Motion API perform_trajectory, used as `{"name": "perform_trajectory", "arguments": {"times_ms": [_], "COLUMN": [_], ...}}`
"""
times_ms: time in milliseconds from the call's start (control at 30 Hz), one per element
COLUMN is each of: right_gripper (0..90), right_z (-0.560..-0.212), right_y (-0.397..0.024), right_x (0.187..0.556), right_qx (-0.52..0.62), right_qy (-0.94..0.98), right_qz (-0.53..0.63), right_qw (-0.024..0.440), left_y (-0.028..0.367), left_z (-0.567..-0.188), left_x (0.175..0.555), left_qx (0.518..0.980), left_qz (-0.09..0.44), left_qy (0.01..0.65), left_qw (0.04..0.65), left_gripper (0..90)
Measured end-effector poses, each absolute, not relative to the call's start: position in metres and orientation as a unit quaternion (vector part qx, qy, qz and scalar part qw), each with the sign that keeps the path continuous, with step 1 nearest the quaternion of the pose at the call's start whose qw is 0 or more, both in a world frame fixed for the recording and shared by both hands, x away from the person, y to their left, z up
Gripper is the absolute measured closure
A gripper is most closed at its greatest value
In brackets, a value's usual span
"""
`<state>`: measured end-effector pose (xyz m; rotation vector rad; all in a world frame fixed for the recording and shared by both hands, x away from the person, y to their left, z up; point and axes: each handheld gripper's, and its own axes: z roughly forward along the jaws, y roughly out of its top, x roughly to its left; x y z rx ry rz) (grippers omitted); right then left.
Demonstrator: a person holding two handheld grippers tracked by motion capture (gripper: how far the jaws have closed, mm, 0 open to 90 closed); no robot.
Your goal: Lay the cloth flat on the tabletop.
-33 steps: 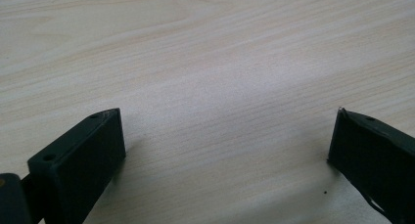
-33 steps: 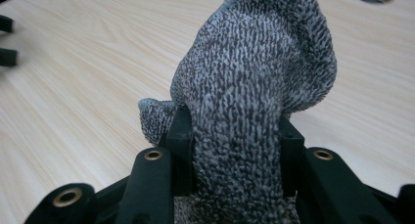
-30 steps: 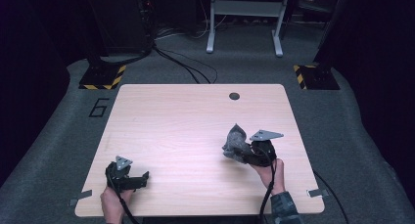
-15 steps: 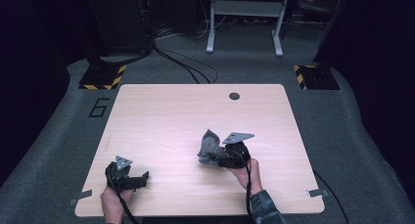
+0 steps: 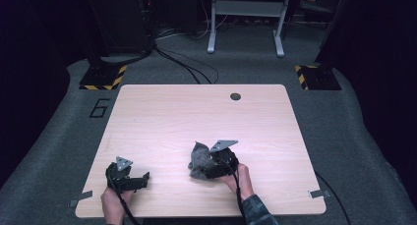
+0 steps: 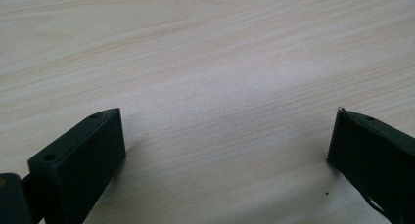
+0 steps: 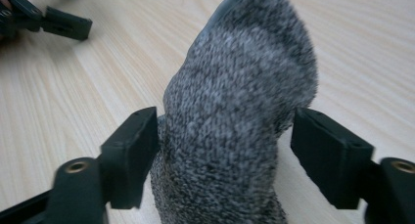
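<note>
— We have a pale wooden table [image 5: 162, 117] standing on grey carpet [image 5: 59, 136], with dark stands behind it. Where do we find the sock?

— We see the grey knitted sock [image 5: 198, 158] bunched near the table's front edge, right of the middle. It sits between the jaws of the right gripper [image 5: 209, 167].

— Are we gripping it?

— The jaws have just been opening. In the right gripper view the sock [image 7: 235, 121] stands between them; the left pad brushes the fabric, while the right pad stands just clear, so we call it released.

— And our other tool?

— The left gripper [image 5: 140, 178] rests at the front left, well apart from the sock, its jaws spread wide over bare wood [image 6: 205, 62].
</note>
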<state>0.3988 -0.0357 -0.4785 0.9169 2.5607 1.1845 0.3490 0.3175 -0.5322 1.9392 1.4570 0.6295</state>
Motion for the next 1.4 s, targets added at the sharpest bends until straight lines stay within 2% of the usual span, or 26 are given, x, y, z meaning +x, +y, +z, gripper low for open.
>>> {"name": "perform_trajectory", "arguments": {"times_ms": [300, 333, 367, 400, 433, 533, 667, 800, 967, 1000, 1033, 1067, 1133, 1267, 1300, 1400], "right_gripper": [26.9, 26.9, 29.8, 29.8, 33.5, 34.6, 35.4, 35.7, 37.9, 42.3, 42.3, 48.0, 56.4, 70.5, 76.9, 80.3], "right_z": [-0.451, -0.451, -0.446, -0.446, -0.441, -0.439, -0.441, -0.441, -0.437, -0.437, -0.437, -0.438, -0.441, -0.444, -0.444, -0.445], "right_y": [-0.041, -0.041, -0.039, -0.039, -0.037, -0.035, -0.025, -0.017, -0.005, -0.003, -0.003, 0.0, 0.003, 0.004, 0.003, 0.002], "right_x": [0.398, 0.398, 0.398, 0.398, 0.399, 0.402, 0.41, 0.416, 0.429, 0.43, 0.43, 0.431, 0.432, 0.432, 0.431, 0.431], "right_qx": [0.315, 0.315, 0.318, 0.318, 0.319, 0.322, 0.323, 0.32, 0.323, 0.319, 0.319, 0.319, 0.315, 0.311, 0.312, 0.313], "right_qy": [0.848, 0.848, 0.848, 0.848, 0.848, 0.848, 0.853, 0.854, 0.859, 0.86, 0.86, 0.862, 0.868, 0.873, 0.872, 0.872], "right_qz": [0.414, 0.414, 0.411, 0.411, 0.408, 0.406, 0.394, 0.394, 0.382, 0.38, 0.38, 0.376, 0.365, 0.357, 0.357, 0.356], "right_qw": [0.103, 0.103, 0.109, 0.109, 0.113, 0.114, 0.112, 0.111, 0.114, 0.119, 0.119, 0.121, 0.119, 0.117, 0.119, 0.122], "left_y": [0.316, 0.316, 0.314, 0.314, 0.311, 0.304, 0.285, 0.269, 0.247, 0.244, 0.244, 0.24, 0.231, 0.211, 0.205, 0.197], "left_z": [-0.53, -0.53, -0.527, -0.527, -0.524, -0.522, -0.516, -0.512, -0.51, -0.51, -0.51, -0.509, -0.508, -0.508, -0.509, -0.511], "left_x": [0.35, 0.35, 0.347, 0.347, 0.346, 0.346, 0.352, 0.356, 0.365, 0.366, 0.366, 0.368, 0.368, 0.37, 0.371, 0.372], "left_qx": [0.736, 0.736, 0.729, 0.729, 0.73, 0.734, 0.742, 0.748, 0.765, 0.77, 0.77, 0.775, 0.786, 0.804, 0.811, 0.82], "left_qz": [0.238, 0.238, 0.248, 0.248, 0.234, 0.23, 0.198, 0.194, 0.164, 0.156, 0.156, 0.156, 0.145, 0.102, 0.097, 0.089], "left_qy": [0.555, 0.555, 0.554, 0.554, 0.546, 0.536, 0.513, 0.491, 0.46, 0.452, 0.452, 0.441, 0.411, 0.373, 0.362, 0.354], "left_qw": [0.306, 0.306, 0.317, 0.317, 0.339, 0.348, 0.384, 0.403, 0.421, 0.422, 0.422, 0.425, 0.438, 0.452, 0.449, 0.44], "left_gripper": [0.6, 3.4, 13.3, 14.9, 12.1, 11.3, 11.8, 15.1, 17.2, 18.8, 20.9, 20.9, 35.7, 42.3, 45.1, 49.6]}}
